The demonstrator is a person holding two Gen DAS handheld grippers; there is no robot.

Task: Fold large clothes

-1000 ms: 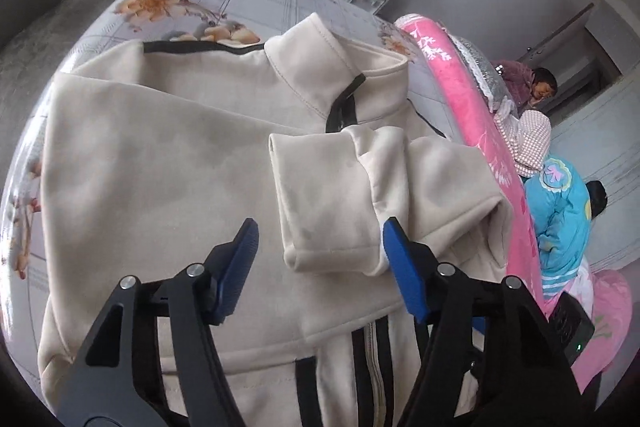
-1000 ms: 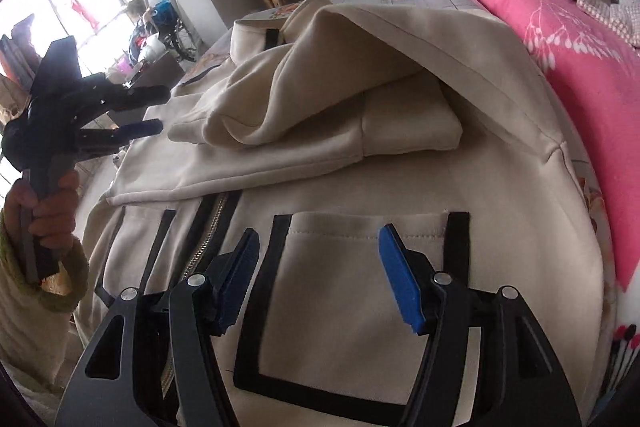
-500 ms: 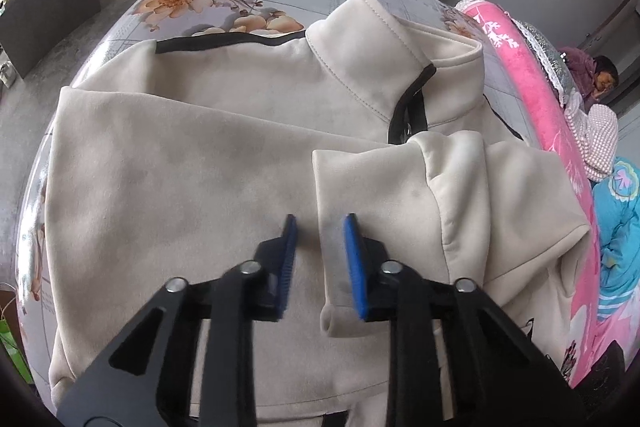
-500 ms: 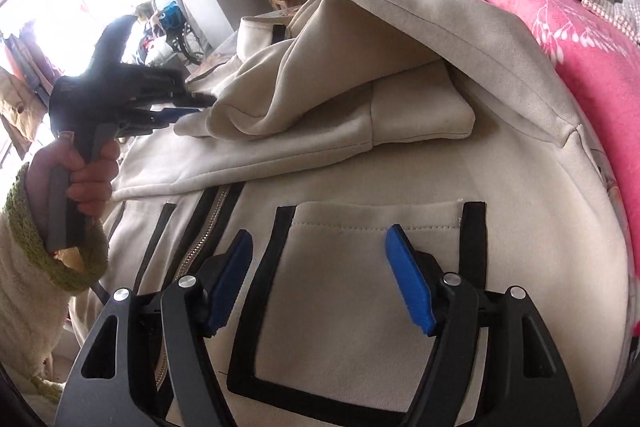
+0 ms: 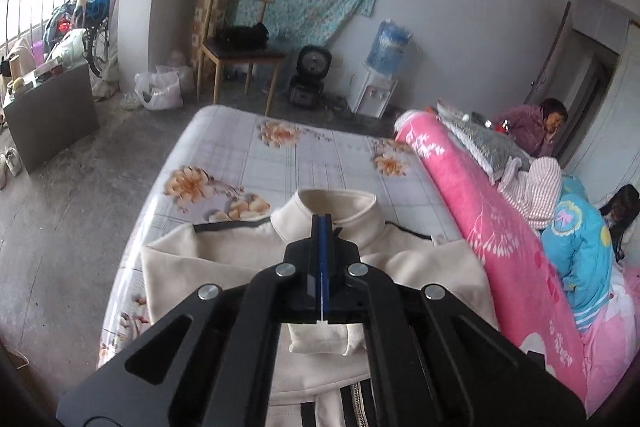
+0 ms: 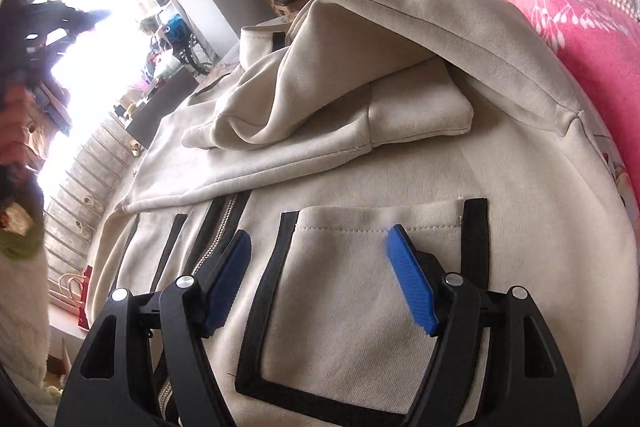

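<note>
A cream zip jacket [image 5: 224, 267] with black trim lies face up on the floral bedsheet [image 5: 304, 163], collar at the far end. Both sleeves are folded across its chest [image 6: 328, 115]. My left gripper [image 5: 321, 227] is shut with nothing between its blue pads and is raised above the jacket. My right gripper [image 6: 320, 267] is open and hovers low over the jacket's black-edged pocket [image 6: 372, 291], beside the zip [image 6: 212, 247]. The left gripper also shows blurred at the top left of the right wrist view [image 6: 60, 23].
A rolled pink blanket [image 5: 480, 223] runs along the bed's right side, with two people beyond it [image 5: 580, 243]. A wooden chair [image 5: 240, 47], a fan [image 5: 312, 67] and a water dispenser [image 5: 380, 67] stand past the bed's far end. The floor lies to the left.
My left gripper has shut empty and lifted up and back from the folded sleeve. My right gripper has stayed open over the pocket.
</note>
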